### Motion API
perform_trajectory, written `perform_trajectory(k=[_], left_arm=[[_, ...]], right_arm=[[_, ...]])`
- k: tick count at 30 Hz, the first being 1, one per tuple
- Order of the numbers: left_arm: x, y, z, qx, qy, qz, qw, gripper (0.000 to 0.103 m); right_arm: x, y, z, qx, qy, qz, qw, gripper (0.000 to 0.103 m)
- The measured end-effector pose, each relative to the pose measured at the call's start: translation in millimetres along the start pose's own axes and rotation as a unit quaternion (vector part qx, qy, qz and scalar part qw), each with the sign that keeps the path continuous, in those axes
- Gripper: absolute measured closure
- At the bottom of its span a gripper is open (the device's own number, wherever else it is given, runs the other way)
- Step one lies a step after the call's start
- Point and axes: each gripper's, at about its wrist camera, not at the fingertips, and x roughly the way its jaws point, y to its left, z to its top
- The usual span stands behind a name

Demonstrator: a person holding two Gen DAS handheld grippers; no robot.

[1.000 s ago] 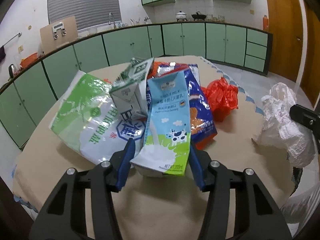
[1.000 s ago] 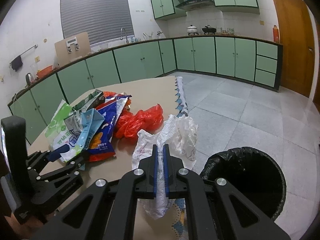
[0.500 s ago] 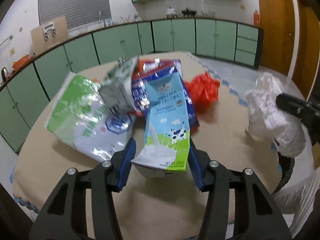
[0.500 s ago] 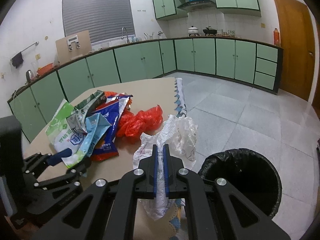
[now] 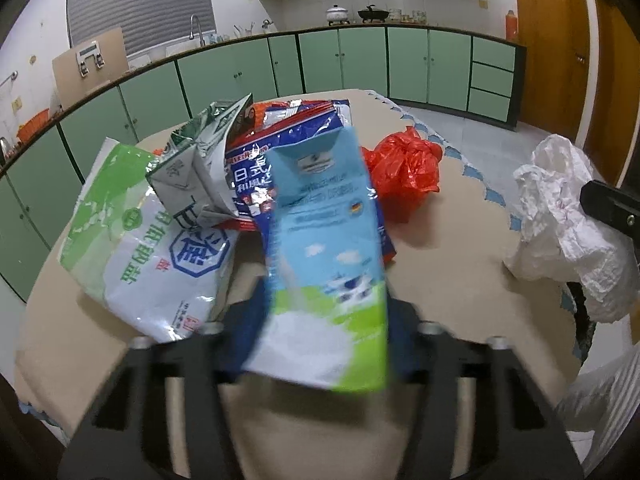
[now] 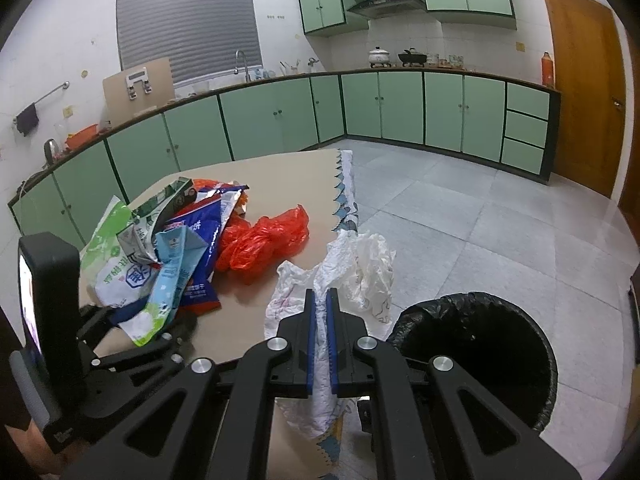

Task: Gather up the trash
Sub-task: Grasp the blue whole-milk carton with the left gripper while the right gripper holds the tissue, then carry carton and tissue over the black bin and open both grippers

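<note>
My left gripper is shut on a blue and green milk carton and holds it lifted and tilted above the table; it also shows in the right wrist view. My right gripper is shut on a crumpled white plastic bag, held past the table's right edge beside a black-lined trash bin. The white bag also shows in the left wrist view. A pile of trash lies on the table: a green and white bag, a crushed green carton, a blue snack bag and a red plastic bag.
The beige table has a scalloped cloth edge on its right side. Green kitchen cabinets line the far walls. A tiled floor lies to the right, with a wooden door beyond.
My left gripper has lifted the milk carton off the pile and tilted it toward the camera. My right gripper has kept the white bag near the bin.
</note>
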Motion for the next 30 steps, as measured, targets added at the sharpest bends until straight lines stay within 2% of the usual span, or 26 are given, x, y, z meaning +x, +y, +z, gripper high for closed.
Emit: perform_trajectory(k=[10, 15, 22, 30], left_arm=[[-32, 4, 2, -0.019, -0.037, -0.016, 0.999, 0.056], [-51, -8, 15, -0.015, -0.059, -0.039, 0.9974, 0.056], [-50, -59, 36, 0.014, -0.071, -0.094, 0.9929, 0.056], [-21, -145, 59, 0.052, -0.071, -0.155, 0.984, 0.056]], right_arm=[[-13, 4, 5, -0.01, -0.021, -0.003, 1.0, 0.098], [-28, -7, 13, -0.009, -0.04, -0.015, 0.999, 0.098], [-42, -60, 13, 0.018, -0.048, -0.07, 0.996, 0.098], [-48, -134, 4, 0.068, -0.04, -0.125, 0.989, 0.098]])
